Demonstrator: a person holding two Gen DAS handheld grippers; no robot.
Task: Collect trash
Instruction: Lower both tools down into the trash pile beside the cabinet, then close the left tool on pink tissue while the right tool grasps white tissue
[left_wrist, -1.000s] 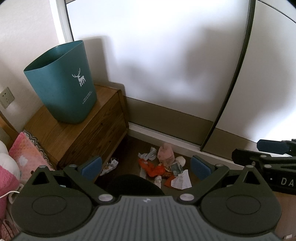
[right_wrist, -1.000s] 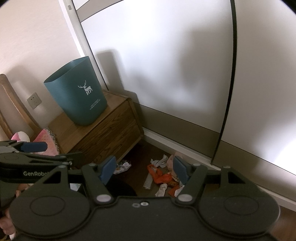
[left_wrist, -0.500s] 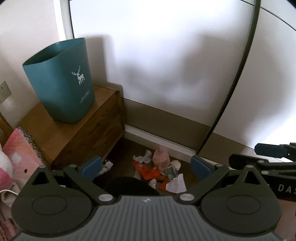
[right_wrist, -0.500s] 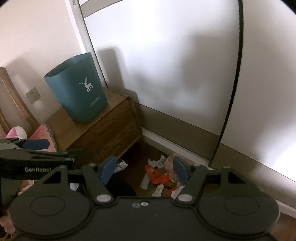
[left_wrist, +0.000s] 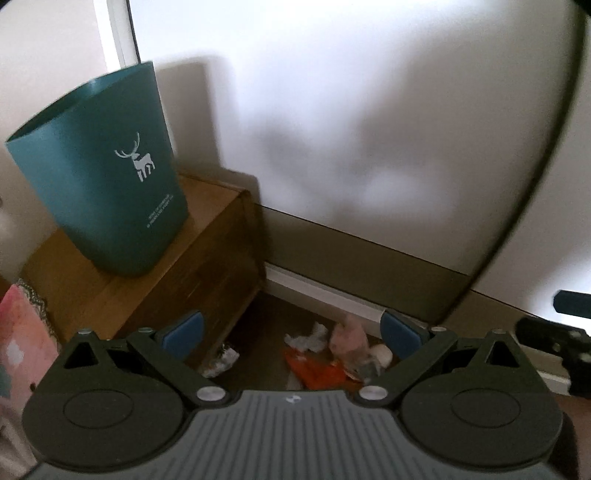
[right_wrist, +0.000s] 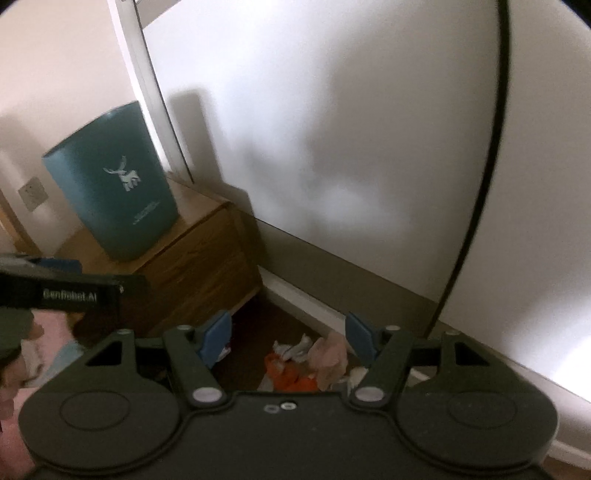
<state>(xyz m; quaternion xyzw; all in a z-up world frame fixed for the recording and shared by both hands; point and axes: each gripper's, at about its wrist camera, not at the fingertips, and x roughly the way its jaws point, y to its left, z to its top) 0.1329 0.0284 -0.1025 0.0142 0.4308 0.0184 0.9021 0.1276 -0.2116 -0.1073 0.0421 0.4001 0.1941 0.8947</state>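
Trash (left_wrist: 325, 358) is lying in a loose heap on the dark floor, in the corner where the wooden cabinet (left_wrist: 207, 266) meets the wall's baseboard (left_wrist: 321, 291). We are seeing an orange wrapper (left_wrist: 314, 371), crumpled white paper (left_wrist: 308, 338), a pale pink piece (left_wrist: 345, 336) and, a little apart to the left near the cabinet's foot, one more crumpled scrap (left_wrist: 221, 360).

We are holding the left gripper (left_wrist: 291, 332) with its blue pads spread wide and nothing between them; the right gripper (right_wrist: 288, 334) is likewise gaping and carrying nothing. Both are hovering well above the floor, and in each wrist view the heap is sitting between the fingers, ahead and below. So the coming move is turning on a descent forward and down. The heap is stretching roughly left to right along the baseboard, and we cannot tell which hand is nearer.

We are also keeping in mind the teal bin (left_wrist: 99, 177) with a white deer mark, standing upright on the cabinet top, up and to the left of the heap. Judging by the layout, the left side looks closer to it.
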